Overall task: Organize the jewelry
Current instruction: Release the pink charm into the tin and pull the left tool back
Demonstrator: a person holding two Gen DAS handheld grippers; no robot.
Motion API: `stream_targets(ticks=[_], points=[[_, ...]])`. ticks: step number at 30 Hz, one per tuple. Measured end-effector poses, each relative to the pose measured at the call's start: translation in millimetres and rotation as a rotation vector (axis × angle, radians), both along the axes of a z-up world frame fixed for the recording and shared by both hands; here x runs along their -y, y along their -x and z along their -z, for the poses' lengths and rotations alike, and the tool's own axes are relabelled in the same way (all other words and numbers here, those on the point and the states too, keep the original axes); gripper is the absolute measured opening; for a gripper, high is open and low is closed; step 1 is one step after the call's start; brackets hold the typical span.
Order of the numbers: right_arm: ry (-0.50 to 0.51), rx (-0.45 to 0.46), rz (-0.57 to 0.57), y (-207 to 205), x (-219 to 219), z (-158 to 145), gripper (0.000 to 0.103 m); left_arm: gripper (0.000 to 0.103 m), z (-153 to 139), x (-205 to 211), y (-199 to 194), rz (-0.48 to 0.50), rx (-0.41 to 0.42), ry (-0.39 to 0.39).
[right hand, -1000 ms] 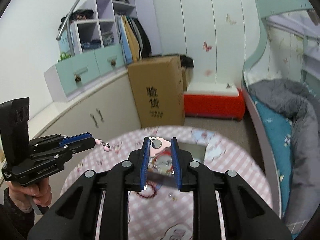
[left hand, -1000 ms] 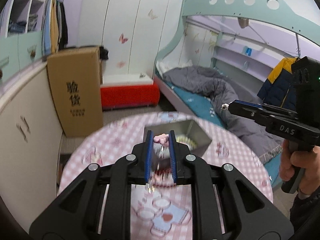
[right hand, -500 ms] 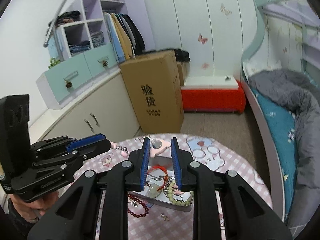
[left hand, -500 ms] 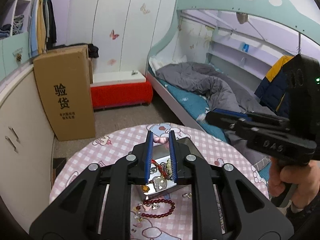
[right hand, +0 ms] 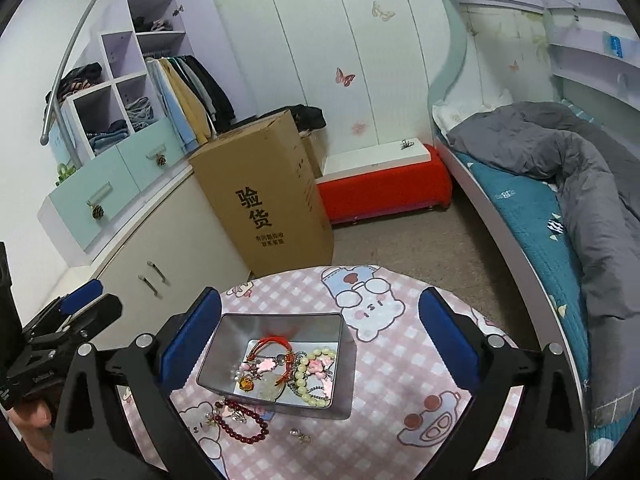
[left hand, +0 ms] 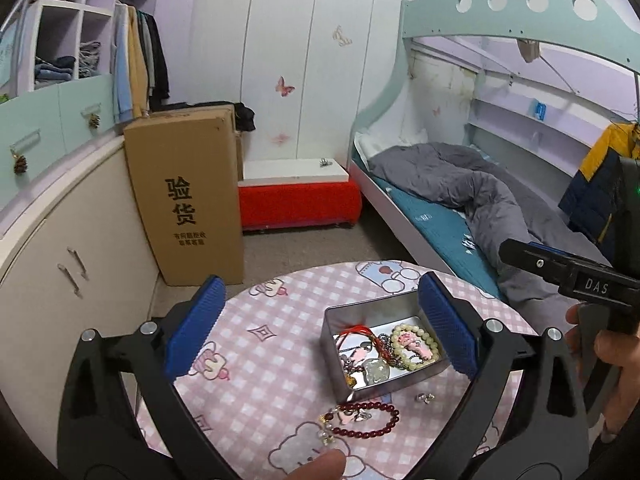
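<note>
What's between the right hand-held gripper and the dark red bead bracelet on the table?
Nothing visible. The right hand-held gripper is open above the metal tin; the dark red bead bracelet lies on the tablecloth just in front of the tin, uncovered. A small charm cluster touches it.

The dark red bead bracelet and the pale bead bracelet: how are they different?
The dark red bead bracelet lies on the tablecloth outside the metal tin; the pale bead bracelet lies inside it among other pieces. The red one's beads look smaller and darker; the pale one's are cream and chunkier. Both are beaded loops.
</note>
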State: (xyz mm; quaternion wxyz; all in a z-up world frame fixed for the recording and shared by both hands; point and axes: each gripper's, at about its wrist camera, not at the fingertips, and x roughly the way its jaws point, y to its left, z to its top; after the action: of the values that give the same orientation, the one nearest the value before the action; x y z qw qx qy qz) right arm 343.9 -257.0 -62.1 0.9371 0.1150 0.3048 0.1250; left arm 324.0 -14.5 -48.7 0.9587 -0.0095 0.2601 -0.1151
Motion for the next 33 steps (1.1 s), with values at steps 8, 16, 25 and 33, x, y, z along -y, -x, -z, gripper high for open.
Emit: stream_targets(ticks=[8, 16, 25, 33], points=[[0.018, 0.050, -0.004, 18, -4, -15, 0.095, 0.095, -18, -13, 27, -0.034, 0.067, 0.010], [0.034, 0.081, -0.003, 34, -5, -24, 0.095, 0.096, -26, -24, 51, -0.054, 0.108, 0.018], [0.058, 0.082, -0.009, 52, -4, -21, 0.095, 0.096, -12, -34, 67, -0.075, 0.096, 0.001], [0.092, 0.046, -0.015, 69, -7, -4, 0.095, 0.096, 16, -44, 77, -0.074, 0.039, -0.003]])
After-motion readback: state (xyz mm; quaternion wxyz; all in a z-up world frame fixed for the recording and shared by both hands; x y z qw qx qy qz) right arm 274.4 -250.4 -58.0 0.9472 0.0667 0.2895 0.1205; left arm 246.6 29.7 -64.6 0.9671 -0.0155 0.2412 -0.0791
